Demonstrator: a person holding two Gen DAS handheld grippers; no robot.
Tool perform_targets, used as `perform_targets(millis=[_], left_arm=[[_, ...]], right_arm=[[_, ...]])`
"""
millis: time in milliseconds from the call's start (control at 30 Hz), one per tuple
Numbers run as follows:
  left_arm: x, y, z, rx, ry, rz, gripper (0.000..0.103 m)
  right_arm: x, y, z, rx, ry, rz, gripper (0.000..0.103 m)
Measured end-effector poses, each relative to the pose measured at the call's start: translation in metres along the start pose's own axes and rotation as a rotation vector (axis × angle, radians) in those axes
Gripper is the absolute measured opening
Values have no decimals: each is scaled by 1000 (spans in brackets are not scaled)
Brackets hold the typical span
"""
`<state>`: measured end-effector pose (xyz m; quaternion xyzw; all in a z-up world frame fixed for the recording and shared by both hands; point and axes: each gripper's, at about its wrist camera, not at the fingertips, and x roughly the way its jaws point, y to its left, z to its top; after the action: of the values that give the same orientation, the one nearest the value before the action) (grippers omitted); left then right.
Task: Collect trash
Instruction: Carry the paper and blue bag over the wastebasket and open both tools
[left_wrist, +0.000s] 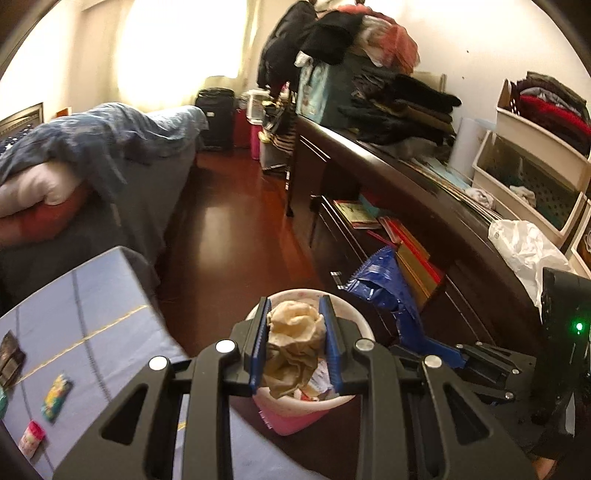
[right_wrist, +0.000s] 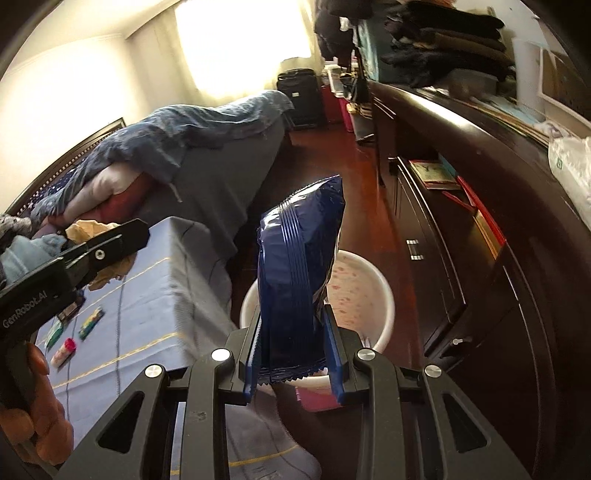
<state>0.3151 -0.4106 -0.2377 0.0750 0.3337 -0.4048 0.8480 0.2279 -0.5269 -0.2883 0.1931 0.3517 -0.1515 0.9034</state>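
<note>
Left tongs (left_wrist: 295, 343) pinching a crumpled tan paper wad (left_wrist: 293, 349) low in the frame's centre, directly above the white-rimmed pink trash bin (left_wrist: 291, 413). Right tongs (right_wrist: 295, 354) clamped on the bottom edge of a dark blue snack wrapper (right_wrist: 299, 266), standing upright mid-frame over the bin's rim (right_wrist: 384, 295). Blue-clothed table (left_wrist: 96, 306) at lower left, just beside the bin.

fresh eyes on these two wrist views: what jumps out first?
Each gripper already carries trash. The left gripper is shut on a crumpled brown paper wad, hanging right over the white-and-pink bin on the floor. The right gripper is shut on a dark blue snack wrapper standing upright in front of the same bin. Behind them, small items lie on the blue-covered table beside the bed.
</note>
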Motion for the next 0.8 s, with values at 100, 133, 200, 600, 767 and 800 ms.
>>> perform_targets(millis=[100,133,200,600,767,800], left_arm=[[22,-5,3,-3,29,-25,28],[30,-8,4,-4,39,-34,28],[46,-14,6,2,54,-40,28],[120,-12,-3,-13,159,-35,30],[138,-13,-5,10,182,-17,39],[141,-12,-6,6,185,-17,43]], right_arm=[[9,-9,1,19,8,-13,30],[13,-12,1,25,12,-14,30],[21,-20,0,37,21,-20,30],[71,-43,-2,72,79,-54,30],[90,-48,-3,83,102,-63,31],[92,-49,-3,84,104,-64,32]])
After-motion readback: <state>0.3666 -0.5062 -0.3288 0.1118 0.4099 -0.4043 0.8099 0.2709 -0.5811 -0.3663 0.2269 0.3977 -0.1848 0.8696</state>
